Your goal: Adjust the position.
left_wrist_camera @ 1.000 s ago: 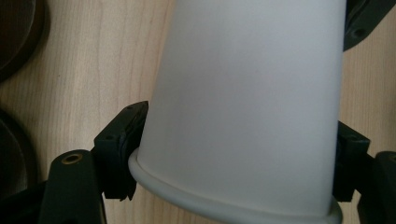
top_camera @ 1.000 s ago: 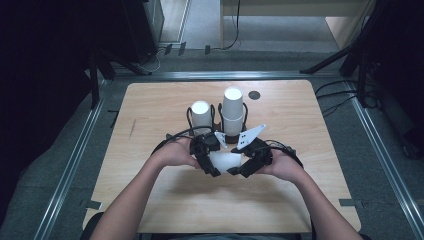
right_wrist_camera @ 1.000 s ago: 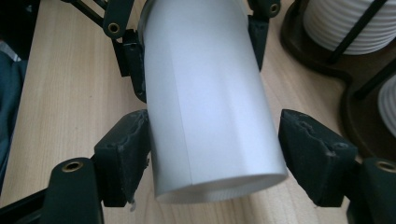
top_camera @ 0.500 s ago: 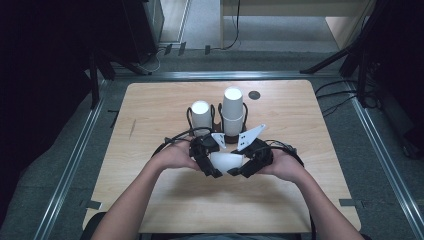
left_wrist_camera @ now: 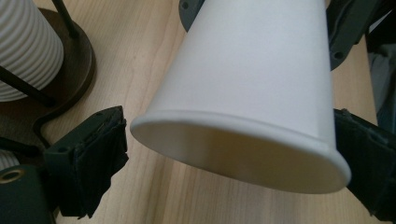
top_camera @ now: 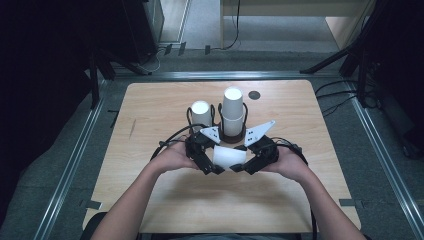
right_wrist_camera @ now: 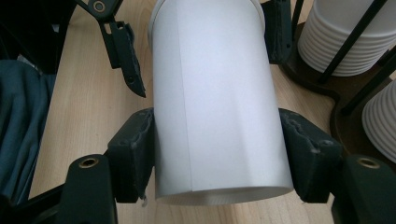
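Note:
A white paper cup (top_camera: 229, 156) lies on its side above the table, between both grippers. My right gripper (right_wrist_camera: 219, 149) is shut on it: both pads (right_wrist_camera: 133, 149) press the cup's (right_wrist_camera: 219, 102) sides near its base, after closing in the last second. My left gripper (left_wrist_camera: 233, 158) stands open around the cup's rim end (left_wrist_camera: 243, 154). Its jaws have just been opening, and its left pad (left_wrist_camera: 91, 163) sits clear of the rim. In the high view the left gripper (top_camera: 214, 168) and right gripper (top_camera: 240, 168) face each other at the table's middle.
Behind the hands stands a dark wire holder (top_camera: 232, 134) with two stacks of white cups, a short stack (top_camera: 201, 112) and a taller stack (top_camera: 233, 105). A small black disc (top_camera: 254, 94) lies farther back. Bare wood (top_camera: 150, 150) stretches to both sides and toward the front edge.
Both hands have stayed where they were, with the cup still between the grippers. From above no other clear difference shows.

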